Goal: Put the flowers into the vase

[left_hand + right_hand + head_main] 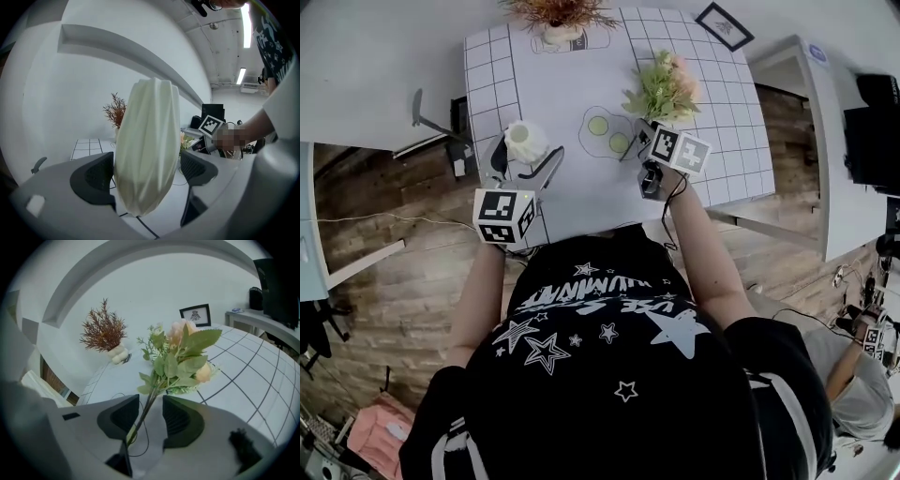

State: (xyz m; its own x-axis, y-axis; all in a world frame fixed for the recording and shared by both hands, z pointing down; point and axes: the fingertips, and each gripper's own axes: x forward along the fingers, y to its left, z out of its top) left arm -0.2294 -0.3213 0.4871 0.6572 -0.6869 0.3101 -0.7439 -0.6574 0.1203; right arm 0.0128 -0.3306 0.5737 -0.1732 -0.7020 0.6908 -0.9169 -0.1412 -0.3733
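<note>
Two grippers hover over the white gridded worktop (pixel 581 197). The left gripper (pixel 146 176) has its fingers (pixel 93 180) spread wide around the cream ribbed vase (pixel 147 140). The vase stands on the worktop between them, with a gap showing beside the right finger. The right gripper (pixel 150 416) also has its fingers apart. The thin stems of the flowers (pixel 180 350) pass between them unclamped, and the blooms lean out beyond the tips, off to the right of the vase.

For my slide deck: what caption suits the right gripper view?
Open jaws of the right gripper flank the stems of a flower bunch over a gridded table.
</note>
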